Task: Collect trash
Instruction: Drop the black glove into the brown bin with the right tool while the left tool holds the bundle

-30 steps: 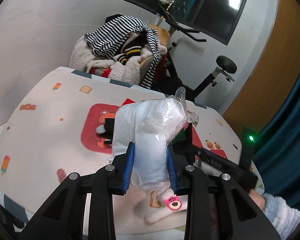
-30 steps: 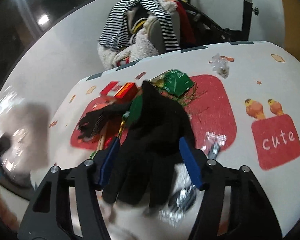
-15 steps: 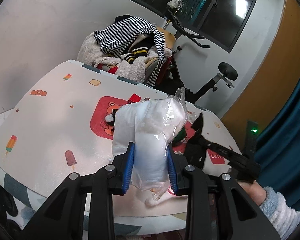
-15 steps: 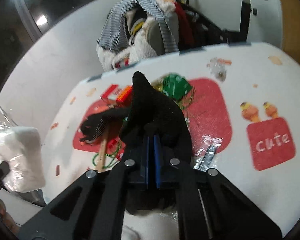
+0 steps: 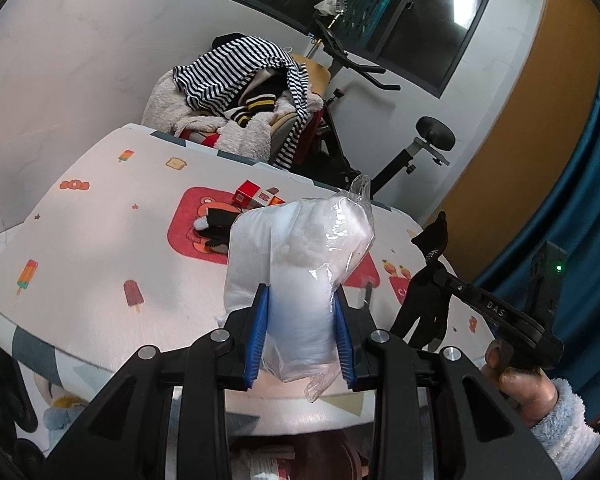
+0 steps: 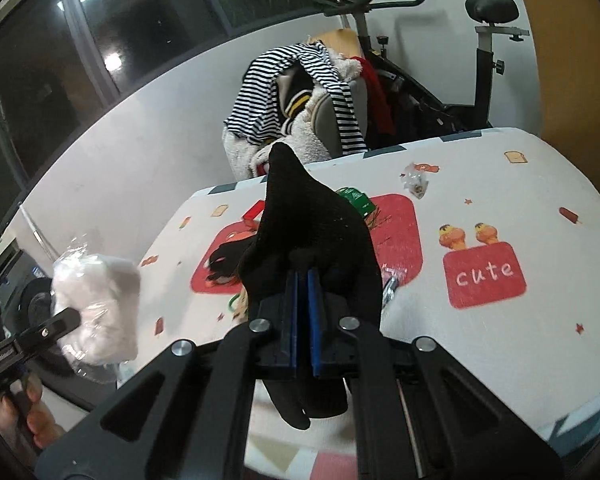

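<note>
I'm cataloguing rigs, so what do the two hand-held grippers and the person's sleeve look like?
Both are black plastic frames with silver screws and blue pads: the left hand-held gripper and the right hand-held gripper. Seen from the left wrist, the right one's side bears white letters, "DAS". The sleeve is fluffy pale blue fleece.

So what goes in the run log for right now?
left claw: holding plastic bag | right claw: shut on black glove | table: trash left

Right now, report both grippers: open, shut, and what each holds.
Left gripper: shut on the clear plastic bag of white stuff.
Right gripper: shut on the black glove, held clear of the table.
</note>
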The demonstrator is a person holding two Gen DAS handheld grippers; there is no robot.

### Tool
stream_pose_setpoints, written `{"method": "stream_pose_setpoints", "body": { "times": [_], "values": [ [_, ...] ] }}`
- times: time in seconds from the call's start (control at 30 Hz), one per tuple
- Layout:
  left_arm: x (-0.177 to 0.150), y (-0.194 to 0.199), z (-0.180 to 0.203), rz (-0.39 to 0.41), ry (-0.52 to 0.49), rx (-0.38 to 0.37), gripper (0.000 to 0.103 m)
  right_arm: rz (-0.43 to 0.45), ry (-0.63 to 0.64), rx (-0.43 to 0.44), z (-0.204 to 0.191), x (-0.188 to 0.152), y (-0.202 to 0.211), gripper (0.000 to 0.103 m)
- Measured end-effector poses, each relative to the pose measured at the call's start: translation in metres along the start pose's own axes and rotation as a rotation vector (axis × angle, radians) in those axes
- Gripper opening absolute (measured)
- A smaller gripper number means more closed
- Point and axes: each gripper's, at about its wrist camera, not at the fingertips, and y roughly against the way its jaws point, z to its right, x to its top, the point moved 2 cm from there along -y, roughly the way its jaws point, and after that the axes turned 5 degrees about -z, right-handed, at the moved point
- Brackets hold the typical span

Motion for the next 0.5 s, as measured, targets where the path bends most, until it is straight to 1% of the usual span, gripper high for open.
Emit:
{"method": "stream_pose_setpoints", "body": {
  "times": [0.17, 0.37, 0.5],
  "values": [
    [-0.016, 0.013, 0.006, -0.013, 0.016, -0.022, 0.03, -0.023, 0.02, 0.028, -0.009, -0.024, 0.023, 0.009],
    [-0.034, 0.032, 0.019, -0.01, -0.021, -0.007, 0.03, -0.047, 0.05, 0.06, -0.024, -0.051, 0.037, 0.009],
    [-0.046, 0.045, 0.024, -0.007, -0.032, -0.008, 0.03, -0.09, 0.068, 0.086, -0.035, -0.072, 0.04, 0.009]
  ]
}}
